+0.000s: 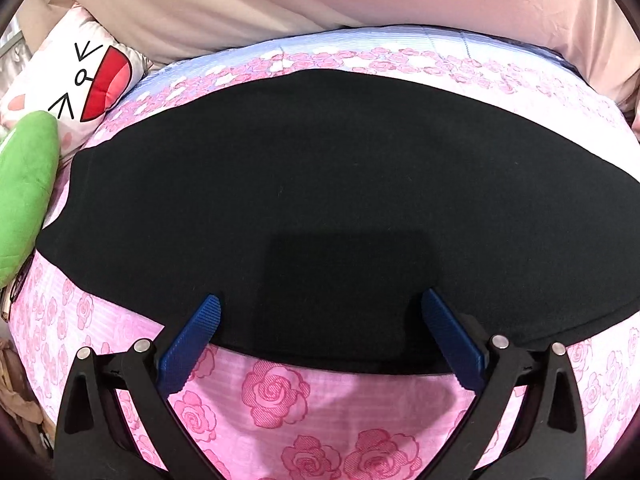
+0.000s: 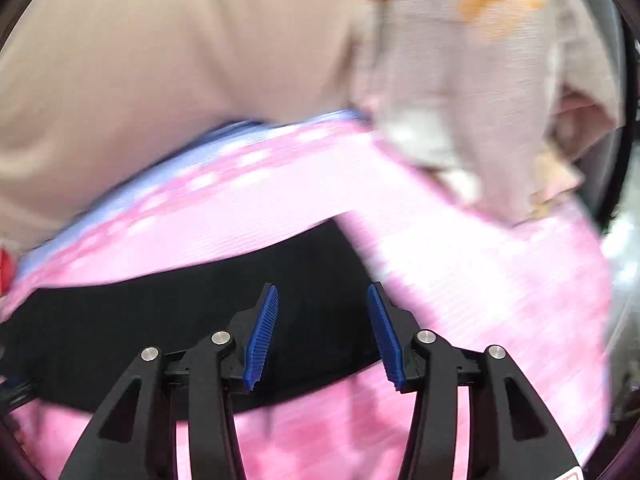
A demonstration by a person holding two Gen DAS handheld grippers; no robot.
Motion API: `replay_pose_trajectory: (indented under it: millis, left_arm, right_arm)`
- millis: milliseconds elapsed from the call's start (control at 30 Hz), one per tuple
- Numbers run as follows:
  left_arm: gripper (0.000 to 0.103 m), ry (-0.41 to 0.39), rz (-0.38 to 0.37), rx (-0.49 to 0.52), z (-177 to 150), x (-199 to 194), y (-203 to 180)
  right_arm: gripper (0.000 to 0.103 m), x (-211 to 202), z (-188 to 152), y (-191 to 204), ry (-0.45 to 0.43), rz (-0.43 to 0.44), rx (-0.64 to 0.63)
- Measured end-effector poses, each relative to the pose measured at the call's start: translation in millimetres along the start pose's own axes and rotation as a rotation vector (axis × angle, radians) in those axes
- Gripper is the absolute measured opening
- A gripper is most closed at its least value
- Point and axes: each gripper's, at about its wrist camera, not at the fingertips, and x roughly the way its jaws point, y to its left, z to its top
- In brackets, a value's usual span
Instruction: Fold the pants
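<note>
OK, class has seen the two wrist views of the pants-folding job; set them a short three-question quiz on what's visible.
1. True or false: the left gripper is clamped on the black pants.
2. What lies directly under the pants? A) a bare wooden table B) a pink rose-print cover C) a grey carpet
3. Fill in: at the left edge of the left wrist view, a ____ plush item sits beside the cartoon-face pillow.

Key
1. False: its jaws stand wide apart over the near hem, nothing pinched. The right gripper is open too.
2. B
3. green
</note>
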Motion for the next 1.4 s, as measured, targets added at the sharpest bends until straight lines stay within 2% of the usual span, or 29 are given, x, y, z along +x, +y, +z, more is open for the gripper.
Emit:
replay_pose_trajectory:
  millis: [133,167,200,233,300,400,433,533,600,700,767,800,900,967,1067,1133,1200,1267,1400]
  left_arm:
    - [0.098,-0.008,0.024,-0.003,-1,-1,-3]
    - [0.098,-0.008,0.031,-0.003,0,-1,-3]
    - [0.098,-0.007,0.039,-0.003,0,-1,-4]
    - [0.098,-0.007,0.042,-0.003,0,-1,-5]
    - [0.098,-0.003,0.051,0.000,0,-2,-6]
    - [0.098,0.002,0.051,0.000,1,-2,-5]
    - [0.098,0.004,0.050,-0.004,1,-1,-5]
    - [0.098,0.005,0.052,-0.013,2,0,-5]
    - [0.098,0.005,0.056,-0.017,3,0,-5]
    - [0.098,0.006,0.059,-0.016,2,-1,-6]
    - [0.098,0.013,0.057,-0.015,3,-1,-6]
    - [0.098,0.018,0.057,-0.012,4,-1,-6]
    - [0.098,0.025,0.060,0.003,6,-2,-6]
    - [0.098,0.023,0.066,0.014,6,-2,-8]
    - [0.098,0.020,0.066,0.018,7,-2,-7]
    - [0.098,0.023,0.063,0.018,8,-1,-6]
    - [0.098,0.026,0.062,0.021,8,-1,-6]
    - [0.098,0.021,0.064,0.029,9,-2,-6]
    - [0.098,0.009,0.041,0.017,6,-9,-5]
  right_arm:
    - [0.048,40,11,-9,0.083,0.018,-0.069]
    - [0.039,47,10,-11,0.098,0.027,-0.078]
    - [0.020,57,10,-7,0.118,0.045,-0.088]
    - [0.008,60,10,0,0.131,0.053,-0.108]
    - [0.007,41,8,21,0.094,0.074,-0.170]
    - [0.007,-31,-2,69,0.020,0.339,-0.307]
    - [0.007,-68,-16,95,-0.004,0.448,-0.393]
    - [0.007,-117,-50,133,0.008,0.613,-0.512]
    - [0.007,-129,-63,142,0.021,0.657,-0.535]
    - [0.007,-125,-54,134,0.005,0.608,-0.495]
    - [0.007,-107,-26,110,-0.018,0.514,-0.398]
    - [0.007,-96,-12,93,-0.019,0.480,-0.351]
    - [0.007,-40,32,26,0.008,0.300,-0.152]
    - [0.007,-1,44,-13,0.045,0.183,-0.065]
    - [0.007,59,32,-52,0.187,0.184,0.053]
    - [0.010,76,18,-55,0.214,0.178,0.066]
    - [0.020,72,15,-55,0.192,0.179,0.078]
    - [0.028,59,13,-57,0.162,0.139,0.086]
    - [0.030,20,-7,-52,0.124,0.172,0.106]
